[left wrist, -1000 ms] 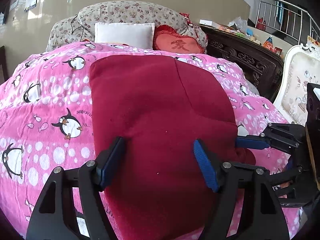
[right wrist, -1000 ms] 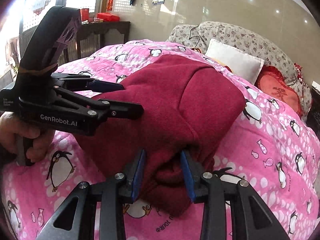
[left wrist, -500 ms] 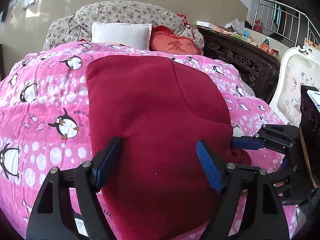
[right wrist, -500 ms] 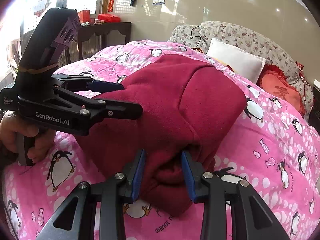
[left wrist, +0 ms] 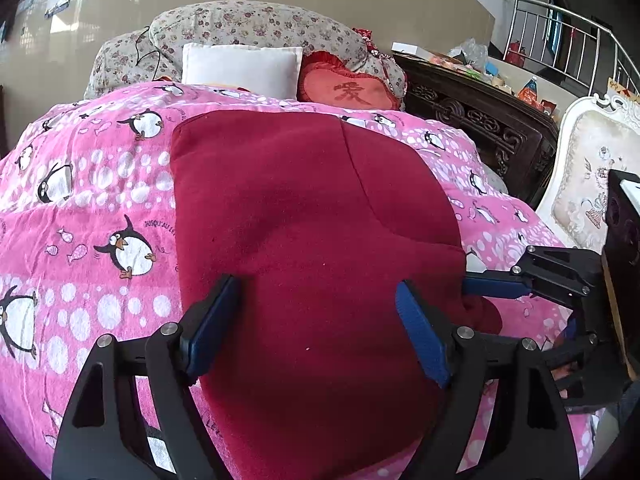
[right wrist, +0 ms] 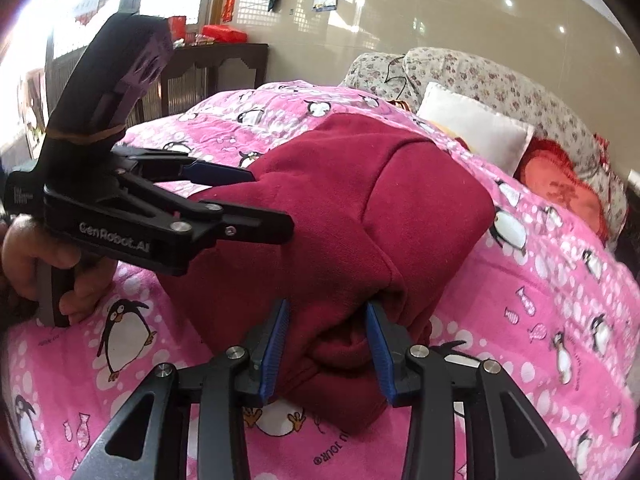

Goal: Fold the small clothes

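A dark red fleece garment (left wrist: 304, 200) lies folded on the pink penguin blanket (left wrist: 92, 184). My left gripper (left wrist: 316, 284) hovers over its near edge, jaws wide and still opening, pads clear of the cloth. In the right wrist view the same left gripper (right wrist: 272, 200) reaches in from the left, held by a hand (right wrist: 44, 256). My right gripper (right wrist: 327, 306) has the bunched near corner of the garment (right wrist: 360, 208) between its blue pads. Its jaws are opening a little, with cloth still touching both pads. One of its blue fingers (left wrist: 496, 285) shows at the garment's right edge.
A white pillow (left wrist: 240, 66), a red heart cushion (left wrist: 352, 92) and a floral bolster (left wrist: 248, 28) sit at the head of the bed. A dark carved cabinet (left wrist: 480, 120) and a white upholstered chair (left wrist: 592, 184) stand to the right. A dark side table (right wrist: 216, 60) stands by the windows.
The left jaws have spread wider over the red cloth. The right jaws have parted slightly around the bunched corner. Neither hand has shifted.
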The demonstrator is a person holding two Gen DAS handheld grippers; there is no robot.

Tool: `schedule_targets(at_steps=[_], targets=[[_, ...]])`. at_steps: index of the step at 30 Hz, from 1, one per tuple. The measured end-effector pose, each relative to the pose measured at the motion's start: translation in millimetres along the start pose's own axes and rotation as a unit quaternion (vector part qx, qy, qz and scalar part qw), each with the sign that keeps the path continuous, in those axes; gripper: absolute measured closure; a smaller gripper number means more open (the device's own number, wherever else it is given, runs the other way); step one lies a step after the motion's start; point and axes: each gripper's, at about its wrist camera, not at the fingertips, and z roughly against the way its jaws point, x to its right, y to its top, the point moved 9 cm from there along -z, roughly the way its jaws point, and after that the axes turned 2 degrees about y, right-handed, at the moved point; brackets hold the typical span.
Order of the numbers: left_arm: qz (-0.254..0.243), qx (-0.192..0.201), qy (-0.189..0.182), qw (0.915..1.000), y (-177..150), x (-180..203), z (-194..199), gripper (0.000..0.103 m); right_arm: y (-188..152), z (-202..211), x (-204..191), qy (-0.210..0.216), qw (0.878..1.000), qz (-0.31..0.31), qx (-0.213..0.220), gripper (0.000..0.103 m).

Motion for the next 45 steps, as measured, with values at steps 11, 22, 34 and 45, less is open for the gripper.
schedule_targets(at_steps=[11, 22, 34, 45], targets=[[-0.017, -0.013, -0.026, 0.9994, 2.0, 9.8, -2.9, 0.001, 2.4, -5.2, -4.0, -0.027, 0.999, 0.011, -0.029, 0.063], [0.077, 0.001, 0.08, 0.9938, -43.7, -31.3, 67.9, 0.001, -5.9, 61.2, -9.8, -0.101, 0.969, -0.22, 0.059, 0.062], [0.01, 0.039, 0.109, 0.9932, -41.3, -21.1, 67.4, 0.001, -15.8, 94.6, 34.5, -0.185, 0.959, -0.19, 0.096, 0.062], [0.018, 0.05, 0.129, 0.9902, -44.7, -27.2, 73.1, 0.001, -28.7, 90.9, 41.1, -0.183, 0.954, -0.215, 0.096, 0.062]])
